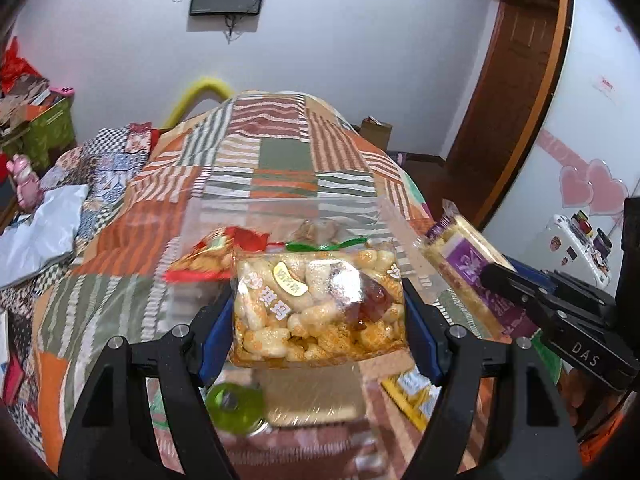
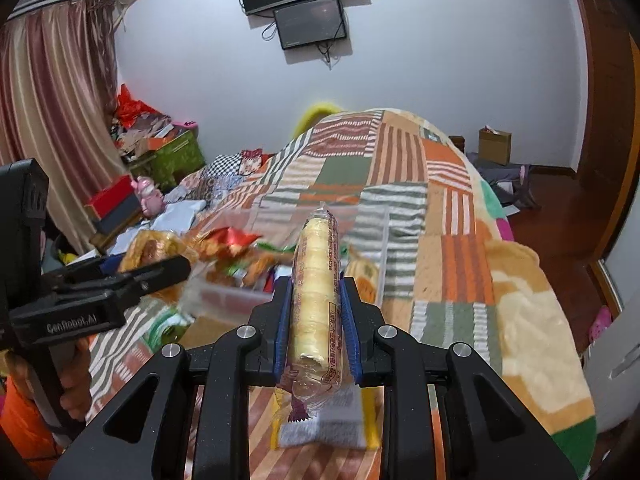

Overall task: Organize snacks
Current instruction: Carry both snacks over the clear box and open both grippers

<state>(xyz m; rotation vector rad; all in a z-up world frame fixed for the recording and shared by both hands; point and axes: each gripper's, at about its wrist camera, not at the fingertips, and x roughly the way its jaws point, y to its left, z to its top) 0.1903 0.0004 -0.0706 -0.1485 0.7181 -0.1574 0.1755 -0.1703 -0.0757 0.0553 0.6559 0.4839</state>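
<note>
A: While both packs hung above the bed, we had the left claw (image 1: pixel 320 308) clamped on the puffed-snack bag (image 1: pixel 318 306).

B: We had the right claw (image 2: pixel 316 320) clenched on the wafer roll (image 2: pixel 316 292); we feared slick wrappers slipping short of the clear bin (image 1: pixel 288 208).

Glossy clear plastic snack bag (image 1: pixel 318 306); fuzzy cloth blanket (image 1: pixel 280 152).

"DAS" in pale letters on black body of my right gripper (image 1: pixel 498 276), seen from left wrist view. "GenRobot.AI" in pale letters on black body of my left gripper (image 2: pixel 176 266), seen from right wrist view. White Chinese characters, "沙琪玛" as far as I can read, on clear puffed-snack packet (image 1: pixel 318 306); its small oval gold label too blurred to read. Red fine print along wrapper seam of pale cake roll packet (image 2: pixel 316 296), too small to read.
</note>
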